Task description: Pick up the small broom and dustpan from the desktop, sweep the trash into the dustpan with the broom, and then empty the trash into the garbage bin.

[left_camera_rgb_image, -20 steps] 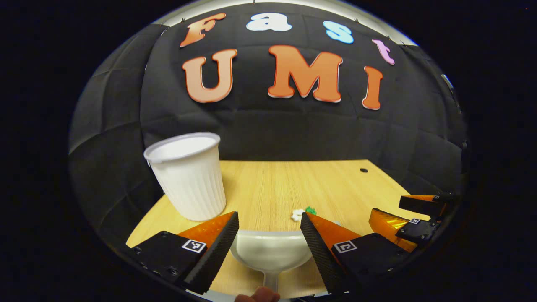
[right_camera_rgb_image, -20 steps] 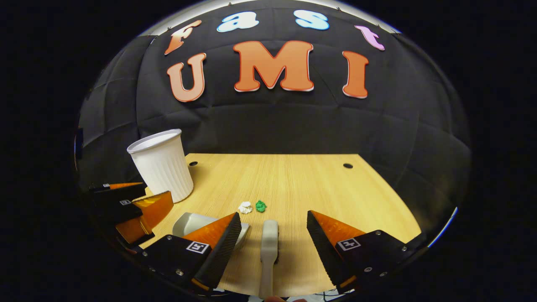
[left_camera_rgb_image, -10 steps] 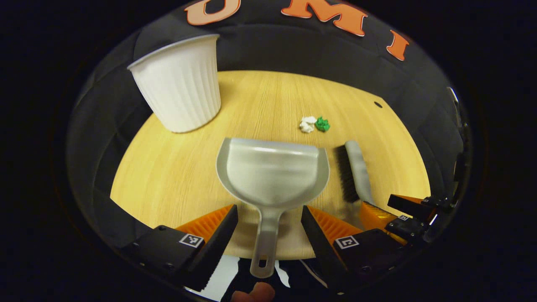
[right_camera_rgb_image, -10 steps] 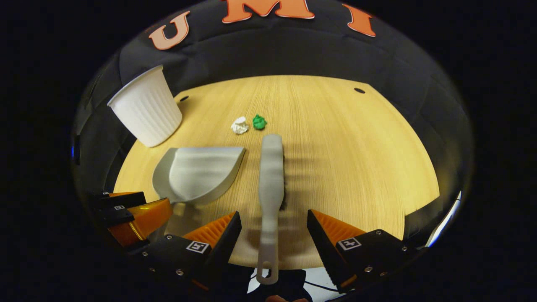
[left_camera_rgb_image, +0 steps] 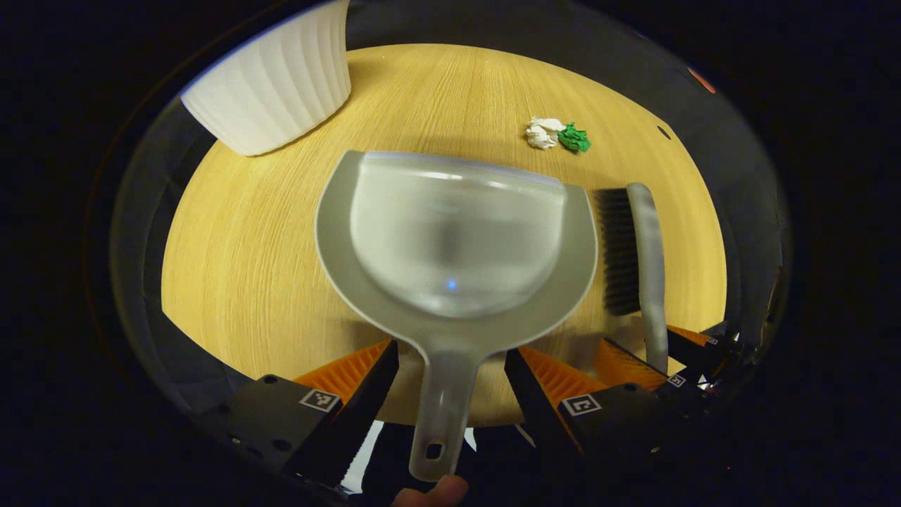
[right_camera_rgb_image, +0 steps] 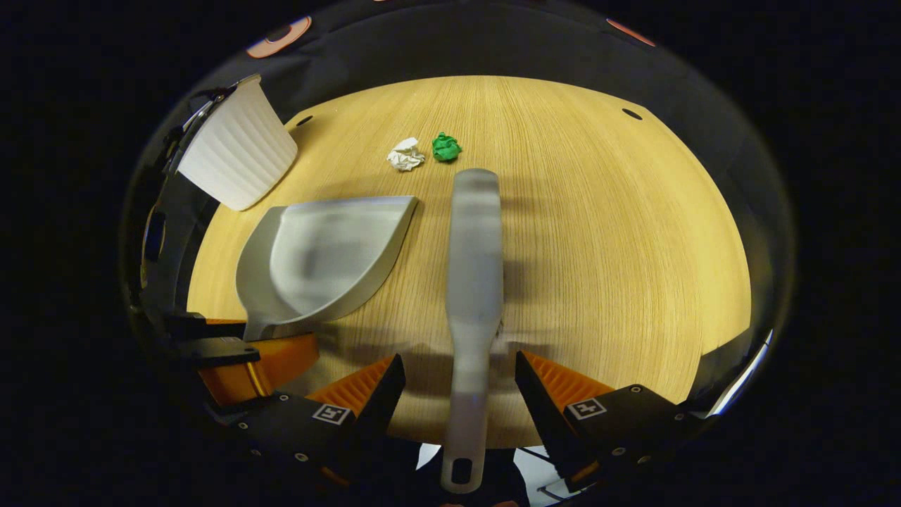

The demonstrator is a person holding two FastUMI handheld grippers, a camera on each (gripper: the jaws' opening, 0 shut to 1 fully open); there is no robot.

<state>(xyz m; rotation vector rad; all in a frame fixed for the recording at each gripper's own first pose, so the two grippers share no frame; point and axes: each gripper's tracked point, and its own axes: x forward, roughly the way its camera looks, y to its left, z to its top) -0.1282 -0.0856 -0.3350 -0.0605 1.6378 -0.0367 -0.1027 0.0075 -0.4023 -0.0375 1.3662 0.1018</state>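
Observation:
A grey dustpan lies on the wooden desktop, its handle running back between the fingers of my left gripper, which is open with a gap on each side. Right of it lies the small broom, bristles toward the pan. In the right gripper view the broom has its handle between the spread fingers of my open right gripper, and the dustpan sits to its left. A white paper wad and a green one rest just beyond the broom's tip.
The white ribbed garbage bin stands at the far left of the desktop, also seen as the bin beyond the dustpan. The left gripper shows beside mine. Both handles overhang the desk's near edge. A fingertip peeks in below.
Both grippers tipped downward and came lower over the desk. The dustpan and broom now look larger, and each handle reaches farther back between its gripper's fingers. Fingers stayed spread.

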